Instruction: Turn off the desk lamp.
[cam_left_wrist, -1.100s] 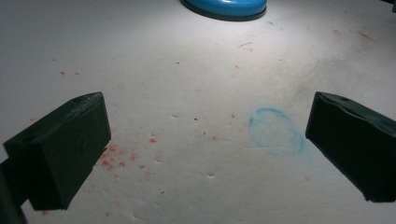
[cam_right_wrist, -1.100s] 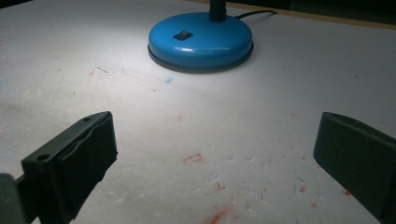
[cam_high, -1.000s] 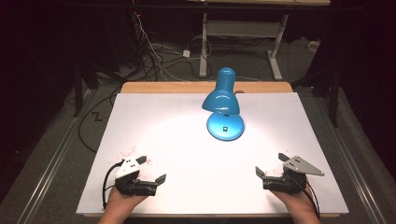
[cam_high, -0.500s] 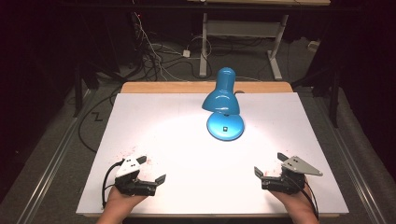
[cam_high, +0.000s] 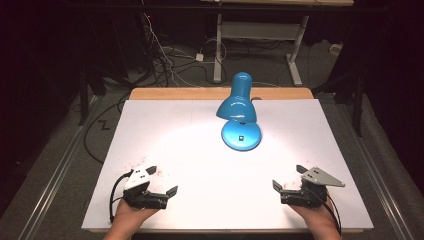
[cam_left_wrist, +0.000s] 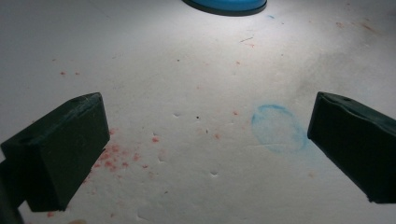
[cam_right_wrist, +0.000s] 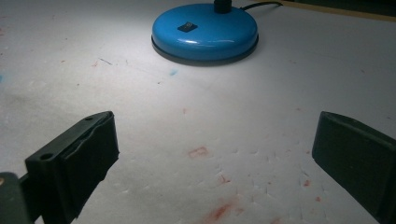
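Observation:
A blue desk lamp (cam_high: 239, 107) stands lit at the far middle of the white table (cam_high: 190, 145), its shade bent down over its round base (cam_right_wrist: 204, 31), which carries a black switch (cam_right_wrist: 187, 27). My left gripper (cam_high: 161, 181) rests near the front left edge, open, with nothing between its jaws. My right gripper (cam_high: 288, 176) rests near the front right edge, also open and holding nothing. In the left gripper view the gripper (cam_left_wrist: 205, 140) frames bare tabletop, with the lamp base's rim (cam_left_wrist: 225, 5) at the top. In the right gripper view the gripper (cam_right_wrist: 215, 149) points toward the lamp base.
The white surface carries red specks (cam_left_wrist: 112, 156) and a faint blue ring (cam_left_wrist: 277, 128). A wooden strip (cam_high: 200, 93) runs along the table's far edge. Cables (cam_high: 165, 60) and a desk frame (cam_high: 260, 35) lie on the dark floor beyond.

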